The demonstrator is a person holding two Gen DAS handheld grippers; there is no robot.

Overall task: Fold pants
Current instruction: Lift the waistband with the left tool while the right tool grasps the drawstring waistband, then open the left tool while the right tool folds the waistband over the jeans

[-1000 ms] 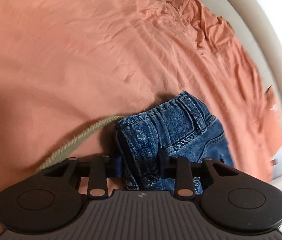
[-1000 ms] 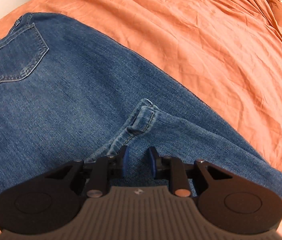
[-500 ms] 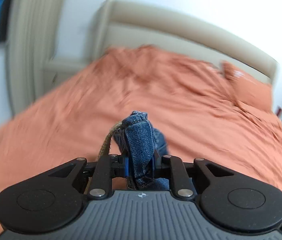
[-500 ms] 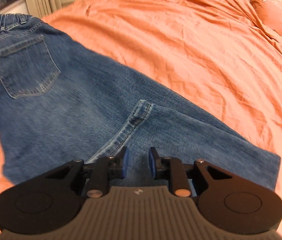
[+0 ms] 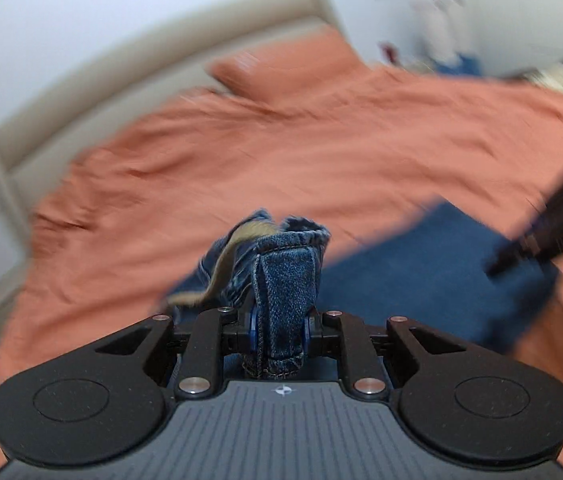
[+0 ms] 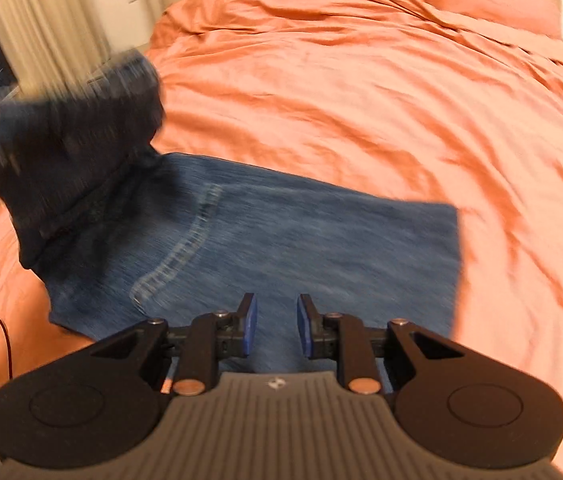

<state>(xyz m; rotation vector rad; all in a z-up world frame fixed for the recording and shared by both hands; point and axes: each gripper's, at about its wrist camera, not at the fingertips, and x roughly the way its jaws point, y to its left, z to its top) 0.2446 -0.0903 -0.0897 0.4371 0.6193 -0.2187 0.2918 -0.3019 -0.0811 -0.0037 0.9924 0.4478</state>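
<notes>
The left gripper (image 5: 279, 330), a black two-finger tool with blue pads, points down across the bed and is clenched on a thick bunched fold of the blue denim pants (image 5: 285, 280), waistband seam and stitching upright between its pads. Its jaws have just been closing on that denim. A frayed tan woven cord (image 5: 225, 264) trails out of the bunch to the left. The rest of the pants lies flat on the rumpled orange bed sheet (image 5: 241, 168), running right toward the other tool, blurred at the frame edge. A beige padded headboard (image 5: 81, 92) curves behind; an orange pillow (image 5: 281, 64) lies against it.

The right gripper (image 6: 277, 326) tilts steeply down over the pants (image 6: 281, 236), its jaws a narrow gap apart with nothing between the blue pads; the denim leg, with its pale double-stitched seam, lies below. At the left the lifted part is blurred. Cream pleated curtains (image 6: 41, 20) hang beyond. No readable writing shows.
</notes>
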